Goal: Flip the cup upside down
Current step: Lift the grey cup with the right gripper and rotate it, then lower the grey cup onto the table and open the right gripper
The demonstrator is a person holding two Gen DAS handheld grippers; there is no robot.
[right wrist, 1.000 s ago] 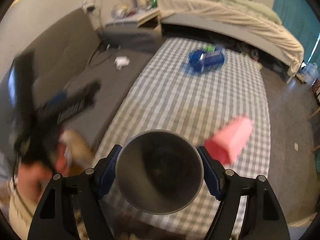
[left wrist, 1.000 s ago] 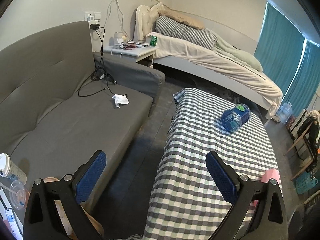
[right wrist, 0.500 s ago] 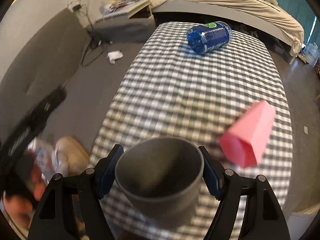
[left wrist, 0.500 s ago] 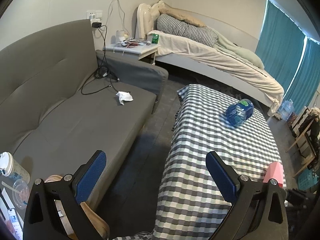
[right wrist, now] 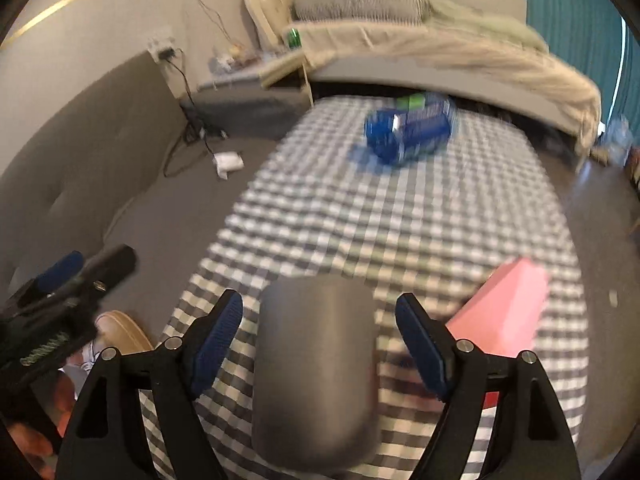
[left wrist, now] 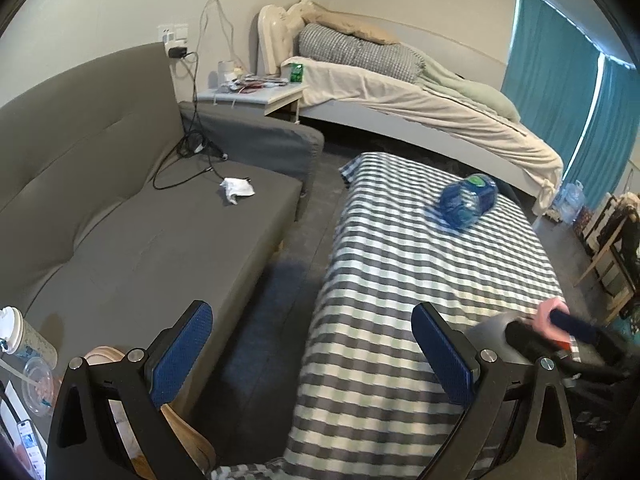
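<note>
Left wrist view. We list: left gripper (left wrist: 312,356), its blue-padded fingers (left wrist: 182,354) spread wide with nothing between them, held above the gap between a grey sofa (left wrist: 132,208) and the checked table (left wrist: 400,280). On the sofa: a crumpled white tissue (left wrist: 237,189) and a black cable (left wrist: 188,152). On the far part of the table: a blue water bottle (left wrist: 468,199) lying on its side. At the table's near right edge: a grey cup (left wrist: 490,326), partly hidden behind the dark, blurred right gripper (left wrist: 560,336), with a scrap of a pink object (left wrist: 548,316) behind. Beyond: a bed (left wrist: 420,100), a white nightstand (left wrist: 256,94), teal curtains (left wrist: 560,80).

Right wrist view (motion-blurred). We list: right gripper (right wrist: 320,344), fingers (right wrist: 218,336) parted, a visible gap on each side between the pads and the grey cup (right wrist: 316,368), so we record no grip on it. The cup stands on the near end of the checked table (right wrist: 400,216); its closed end appears uppermost, though blur leaves us unsure. Just beside it, to the right: the pink object (right wrist: 500,312), tilted. Further off: the blue water bottle (right wrist: 408,132). At the left edge: the left gripper (right wrist: 76,276), over the sofa (right wrist: 80,152) side.
</note>
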